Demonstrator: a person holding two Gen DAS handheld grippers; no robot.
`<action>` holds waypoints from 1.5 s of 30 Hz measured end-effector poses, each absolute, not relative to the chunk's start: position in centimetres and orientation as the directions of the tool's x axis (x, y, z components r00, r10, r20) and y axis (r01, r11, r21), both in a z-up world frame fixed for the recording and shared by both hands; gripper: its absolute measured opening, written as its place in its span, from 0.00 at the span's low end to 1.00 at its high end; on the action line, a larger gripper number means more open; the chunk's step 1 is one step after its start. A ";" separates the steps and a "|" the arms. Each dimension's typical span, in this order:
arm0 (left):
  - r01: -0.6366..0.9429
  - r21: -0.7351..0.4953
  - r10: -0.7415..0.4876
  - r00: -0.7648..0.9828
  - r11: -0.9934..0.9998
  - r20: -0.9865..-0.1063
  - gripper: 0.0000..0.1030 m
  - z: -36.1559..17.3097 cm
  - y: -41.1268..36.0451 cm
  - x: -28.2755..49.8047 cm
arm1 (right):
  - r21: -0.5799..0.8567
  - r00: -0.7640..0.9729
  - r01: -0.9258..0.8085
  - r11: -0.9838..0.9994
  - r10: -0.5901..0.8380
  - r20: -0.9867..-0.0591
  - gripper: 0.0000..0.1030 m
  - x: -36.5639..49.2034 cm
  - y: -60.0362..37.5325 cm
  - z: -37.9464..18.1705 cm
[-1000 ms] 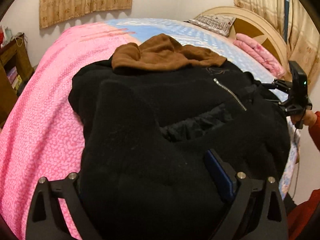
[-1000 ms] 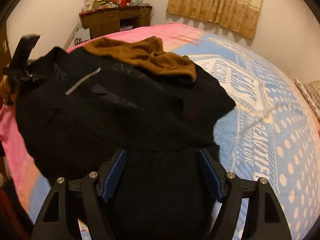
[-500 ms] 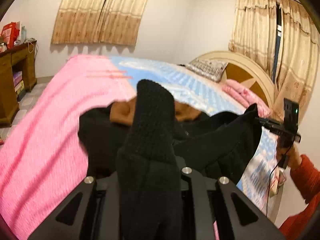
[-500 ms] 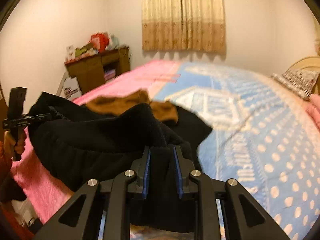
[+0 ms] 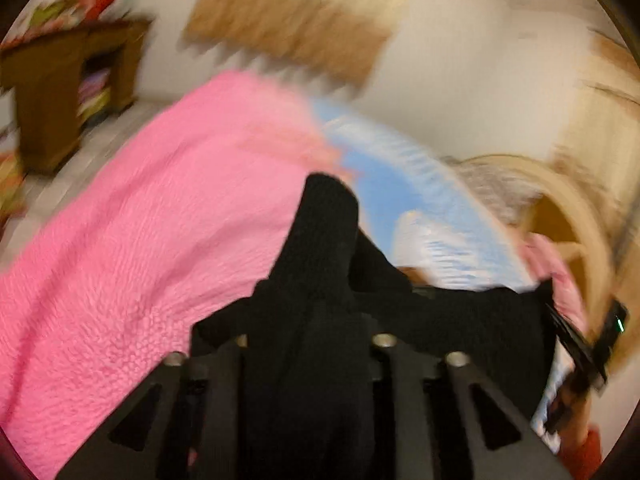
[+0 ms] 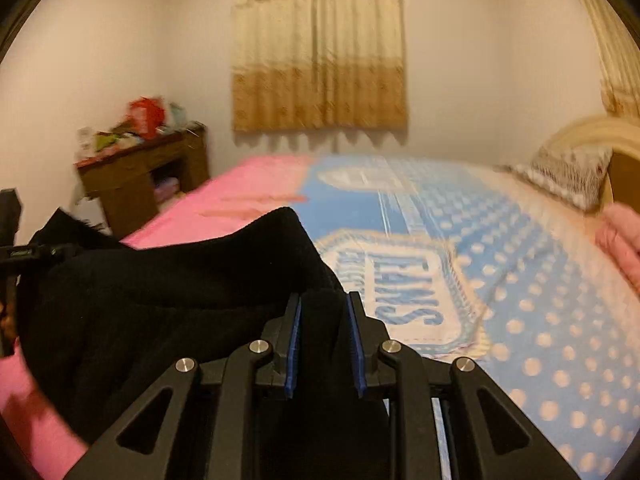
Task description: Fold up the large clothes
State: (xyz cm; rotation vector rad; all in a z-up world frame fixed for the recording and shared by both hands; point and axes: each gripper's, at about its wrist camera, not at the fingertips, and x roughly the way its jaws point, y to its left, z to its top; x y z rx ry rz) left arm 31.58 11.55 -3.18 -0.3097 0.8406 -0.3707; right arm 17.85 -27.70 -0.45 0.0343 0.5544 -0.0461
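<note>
Both tools, the left tool [image 5: 312, 344] and the right tool [image 6: 325, 344], pinch the black garment [image 6: 168, 292] and hold it above the bed [image 6: 500, 264], so the lift step is in hand; next, I judge, calls for laying it down flat.

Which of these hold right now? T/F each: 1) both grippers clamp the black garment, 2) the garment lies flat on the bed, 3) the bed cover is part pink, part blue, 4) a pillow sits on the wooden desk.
1) True. The left gripper and the right gripper are each shut on the black garment.
2) False. It hangs stretched between the grippers, lifted off the bed cover.
3) True. Pink on one side, blue with pale dots on the other.
4) False. The pillow lies by the headboard; the wooden desk holds blurred clutter.
</note>
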 end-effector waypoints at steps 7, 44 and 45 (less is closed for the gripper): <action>-0.077 -0.659 -0.508 0.573 0.748 -0.643 0.77 -10.7 17.4 34.8 | 0.011 0.778 0.124 0.992 -0.090 -0.622 0.64 21.2 -27.8 -6.7; 0.144 -0.092 -0.163 0.636 0.985 -0.754 1.00 -6.8 3.0 30.4 | 0.355 0.751 0.053 0.933 0.197 -0.631 0.30 23.1 -29.1 -8.4; 0.142 -0.083 -0.155 0.639 0.986 -0.754 1.00 -6.8 2.7 30.1 | 0.317 0.751 0.059 0.947 0.167 -0.638 0.30 23.0 -28.6 -8.1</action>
